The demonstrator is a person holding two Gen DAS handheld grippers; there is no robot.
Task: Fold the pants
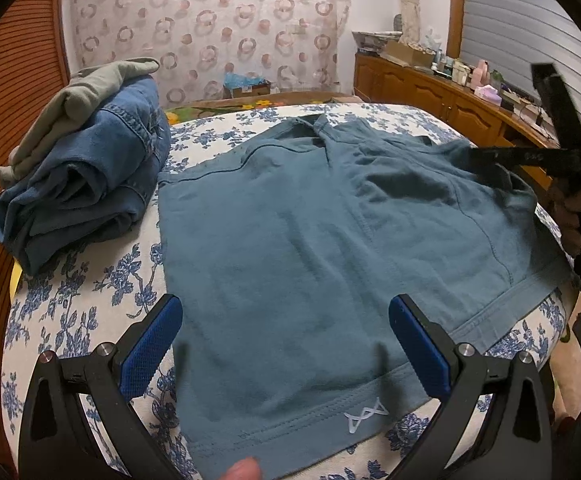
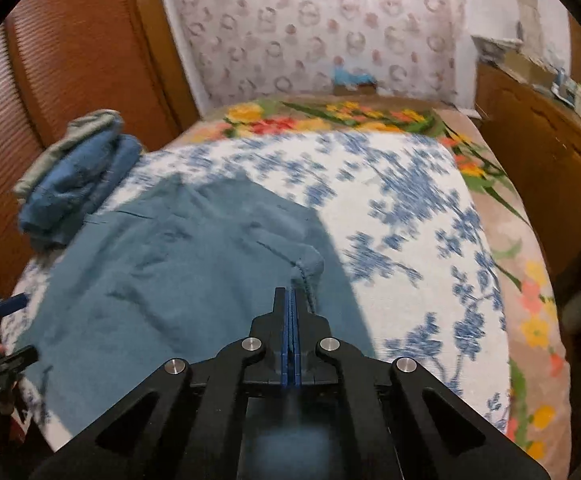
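Teal pants [image 1: 290,240] flat on bed [image 1: 90,300], L tongs [image 1: 286,344] agape

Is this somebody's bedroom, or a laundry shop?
Most likely a bedroom at home. The teal pants lie on a bed with a blue-flowered sheet, folded clothes are stacked beside them, and a cluttered wooden dresser stands along the wall.
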